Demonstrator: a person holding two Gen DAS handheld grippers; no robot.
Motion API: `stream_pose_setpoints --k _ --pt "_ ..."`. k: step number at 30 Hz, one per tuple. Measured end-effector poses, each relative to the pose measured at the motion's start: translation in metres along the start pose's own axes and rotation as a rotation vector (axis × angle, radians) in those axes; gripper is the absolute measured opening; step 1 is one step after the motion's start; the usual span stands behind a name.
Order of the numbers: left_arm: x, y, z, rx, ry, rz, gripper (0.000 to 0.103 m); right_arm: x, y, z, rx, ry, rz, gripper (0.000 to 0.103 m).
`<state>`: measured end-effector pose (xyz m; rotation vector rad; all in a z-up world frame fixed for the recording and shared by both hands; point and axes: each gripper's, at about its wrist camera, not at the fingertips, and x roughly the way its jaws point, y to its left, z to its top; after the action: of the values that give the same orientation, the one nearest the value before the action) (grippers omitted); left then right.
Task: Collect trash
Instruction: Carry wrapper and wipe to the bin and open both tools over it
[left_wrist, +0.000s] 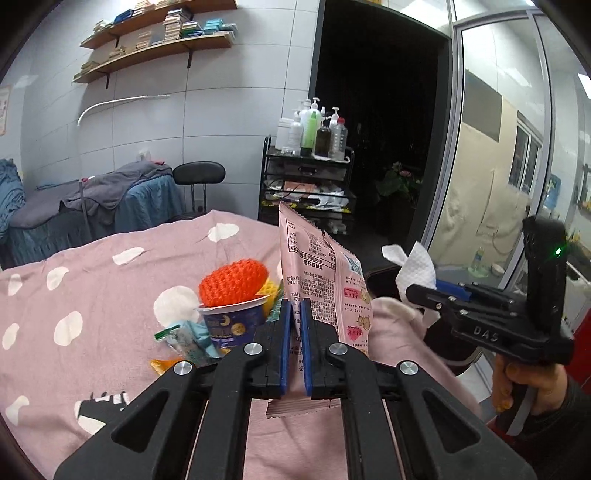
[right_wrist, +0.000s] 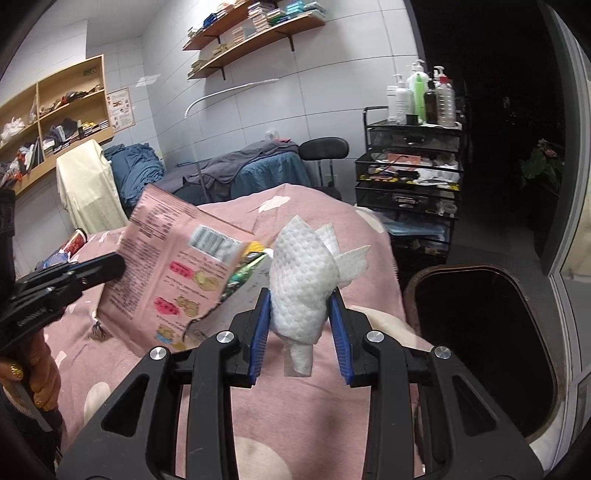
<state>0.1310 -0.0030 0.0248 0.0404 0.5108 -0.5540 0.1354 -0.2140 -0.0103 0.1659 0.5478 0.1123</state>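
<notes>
A pink polka-dot bedspread (left_wrist: 92, 288) covered the bed in a tiled room, with a black trolley of bottles (left_wrist: 306, 177) beyond. The left gripper (left_wrist: 295, 314) was clamped on an upright pink snack wrapper (left_wrist: 317, 266). The right gripper (right_wrist: 301, 325) pinched a crumpled paper towel (right_wrist: 303, 280) beside an open dark bin (right_wrist: 487, 339).

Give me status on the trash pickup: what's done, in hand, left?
Done: nothing visibly binned; the bin interior is too dark to tell. In hand: left claw is shut on the pink snack wrapper, right claw is shut on the crumpled paper towel, beside the bin. Left: yogurt cup and small wrappers on the pink bedspread.
</notes>
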Motion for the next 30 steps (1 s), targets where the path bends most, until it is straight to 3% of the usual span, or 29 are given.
stream_pose_setpoints --k 6,13,19,28,30 --pt "0.004 -0.033 0.005 -0.006 -0.017 -0.043 0.006 -0.020 -0.037 -0.005 0.053 -0.019 -0.086 0.032" --pt "0.028 -0.074 0.006 0.013 0.025 -0.097 0.006 -0.032 -0.084 -0.014 0.115 -0.009 -0.193 0.033" --pt "0.044 -0.106 0.006 0.048 0.051 -0.128 0.006 -0.024 -0.130 -0.028 0.175 0.051 -0.278 0.033" --pt "0.068 -0.131 0.005 0.089 0.096 -0.142 0.006 0.008 -0.174 -0.050 0.244 0.155 -0.329 0.033" --pt "0.071 -0.135 0.005 0.093 0.106 -0.146 0.006 0.014 -0.179 -0.057 0.259 0.175 -0.334 0.036"
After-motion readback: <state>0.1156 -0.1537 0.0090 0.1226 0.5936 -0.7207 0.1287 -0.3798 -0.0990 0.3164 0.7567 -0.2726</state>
